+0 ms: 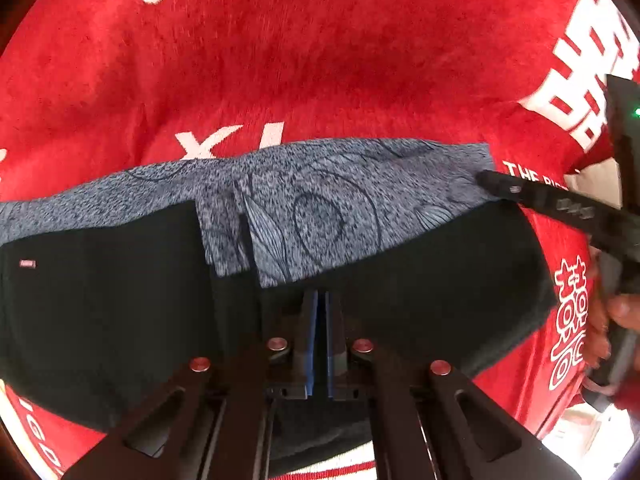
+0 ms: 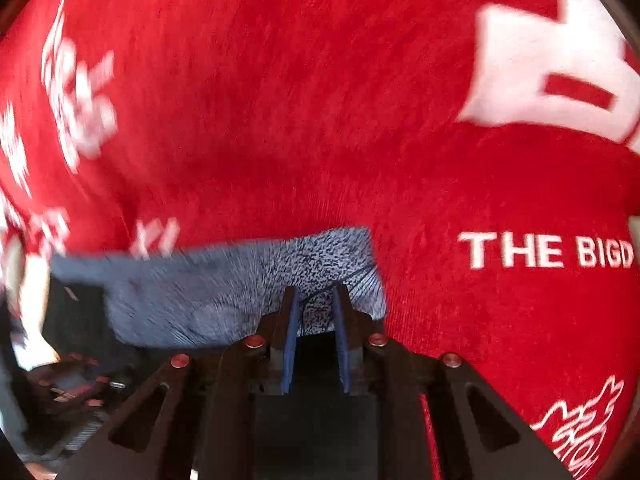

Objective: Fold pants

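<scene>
A red plush cloth (image 1: 320, 60) printed with large white characters and Latin lettering fills nearly all of both views; whatever it lies on is covered, so I cannot tell whether it is a table. Of the room only dark slivers show at the fisheye rims, plus a bright blurred patch at the left edge of the right wrist view.

One pair of pants (image 1: 312, 208) lies flat on the cloth, seen in both views. It shows a blue-grey speckled fabric with dark line drawings and broad black panels toward the camera, one carrying a small pink label (image 1: 29, 264) at the left. The near edge of the pants is hidden behind the gripper frames, and the left part in the right wrist view is smeared by blur.

Two grippers are present. The left gripper (image 1: 320, 300) has its blue pads pressed almost together over the black edge of the pants; it seems to pinch fabric there, though the dark cloth makes this hard to confirm. The right gripper (image 2: 316, 300) has its fingers parted with a clear gap, the tips over the right corner of the speckled fabric, grasping nothing. In the left wrist view it reaches in from the right, its tip at the pants' right edge, with the person's hand (image 1: 616, 312) partly cut off by the frame.
</scene>
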